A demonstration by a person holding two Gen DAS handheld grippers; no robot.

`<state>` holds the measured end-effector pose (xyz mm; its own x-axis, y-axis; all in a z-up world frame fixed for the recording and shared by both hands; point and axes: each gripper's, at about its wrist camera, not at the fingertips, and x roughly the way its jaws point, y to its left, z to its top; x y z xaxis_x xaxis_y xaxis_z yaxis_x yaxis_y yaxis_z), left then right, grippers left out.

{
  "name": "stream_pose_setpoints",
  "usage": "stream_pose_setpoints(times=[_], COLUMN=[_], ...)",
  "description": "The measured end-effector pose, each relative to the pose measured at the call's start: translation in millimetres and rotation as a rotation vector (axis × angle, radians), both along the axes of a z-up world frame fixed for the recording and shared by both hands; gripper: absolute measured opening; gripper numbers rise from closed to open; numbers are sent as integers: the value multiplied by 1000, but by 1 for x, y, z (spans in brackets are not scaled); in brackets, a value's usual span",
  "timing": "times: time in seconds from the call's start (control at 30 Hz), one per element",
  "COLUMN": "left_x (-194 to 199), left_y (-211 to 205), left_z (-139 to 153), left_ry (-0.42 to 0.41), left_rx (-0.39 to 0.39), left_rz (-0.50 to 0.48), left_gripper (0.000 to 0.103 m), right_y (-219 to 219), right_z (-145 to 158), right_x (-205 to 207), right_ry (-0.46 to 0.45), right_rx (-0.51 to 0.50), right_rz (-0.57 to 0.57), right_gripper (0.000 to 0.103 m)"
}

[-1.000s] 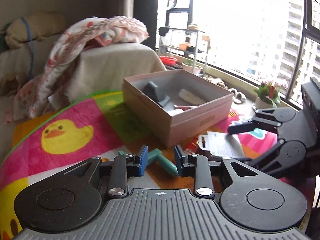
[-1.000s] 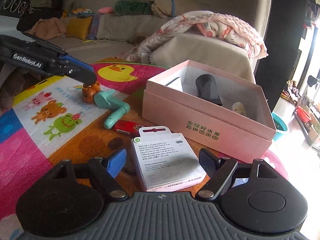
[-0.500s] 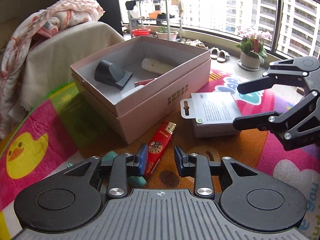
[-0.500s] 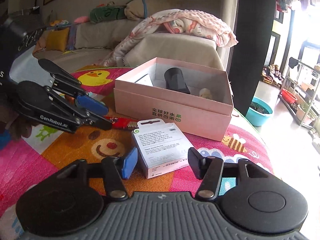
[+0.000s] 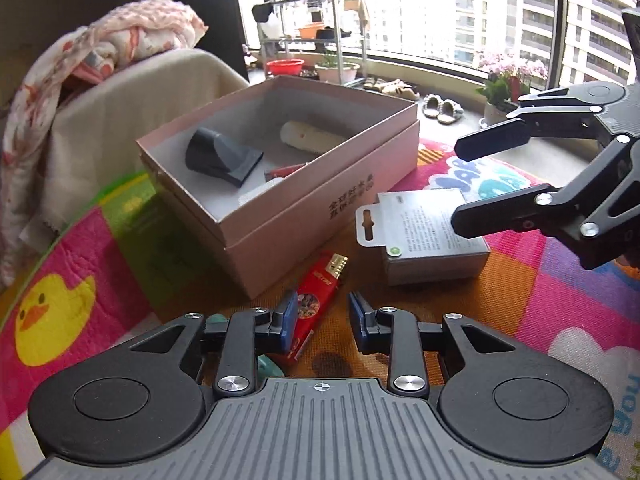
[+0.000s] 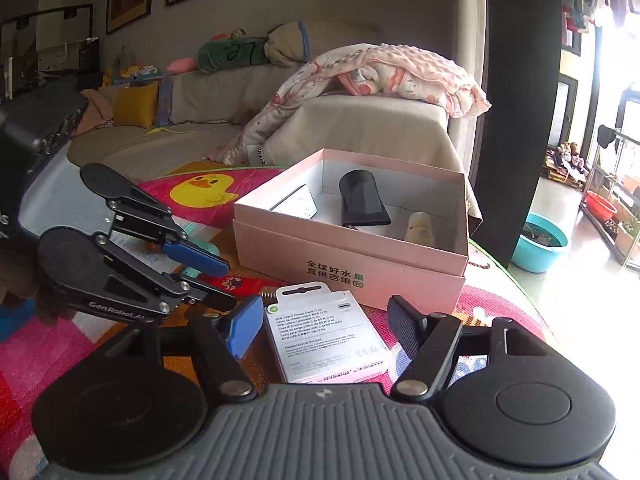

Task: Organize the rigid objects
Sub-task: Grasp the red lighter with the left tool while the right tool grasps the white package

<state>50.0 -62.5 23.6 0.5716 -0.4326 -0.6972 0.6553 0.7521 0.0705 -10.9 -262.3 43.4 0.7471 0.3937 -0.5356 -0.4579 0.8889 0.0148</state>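
Left claw [image 5: 322, 322]: held spread, nothing pinched; a red packet [image 5: 316, 300] is seen lying between and just ahead of its fingers, on the colourful mat [image 5: 100, 248]. Right claw [image 6: 324, 322]: held spread, straddling a white carton [image 6: 326, 336], fingers apart from its sides. Pink box [image 5: 316, 204]: placed open beyond both claws; a dark grey object [image 5: 220, 156] and a cream tube [image 5: 310, 138] are contained inside.
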Motion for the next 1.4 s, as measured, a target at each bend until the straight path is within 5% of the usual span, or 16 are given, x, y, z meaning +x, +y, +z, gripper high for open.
stream_pose_setpoints(times=[0.13, 0.3, 0.53, 0.73, 0.83, 1.03, 1.17, 1.4], left_x=[13, -12, -29, 13, 22, -5, -13, -16], left_y=[12, 1, -2, 13, 18, -4, -16, -17], left_z=[1, 2, 16, 2, -5, -1, -4, -11], left_ry=[75, 196, 20, 82, 122, 163, 118, 58], left_rx=[-110, -93, -65, -87, -120, -50, -31, -70], left_rz=[13, -65, -33, 30, 47, -40, 28, 73], left_gripper=[33, 32, 33, 33, 33, 35, 35, 32], right_y=[-13, -23, -24, -29, -27, -17, -7, 7], right_z=[-1, -5, -28, -36, -37, -26, -15, -28], right_x=[6, 21, 46, 36, 23, 5, 9, 42], right_ry=[50, 95, 246, 312, 289, 173, 113, 218], right_rx=[76, 108, 175, 282, 255, 137, 83, 70], right_rz=[23, 0, -23, -3, 10, -17, 0, 20], right_gripper=[69, 69, 69, 70, 70, 71, 71, 72])
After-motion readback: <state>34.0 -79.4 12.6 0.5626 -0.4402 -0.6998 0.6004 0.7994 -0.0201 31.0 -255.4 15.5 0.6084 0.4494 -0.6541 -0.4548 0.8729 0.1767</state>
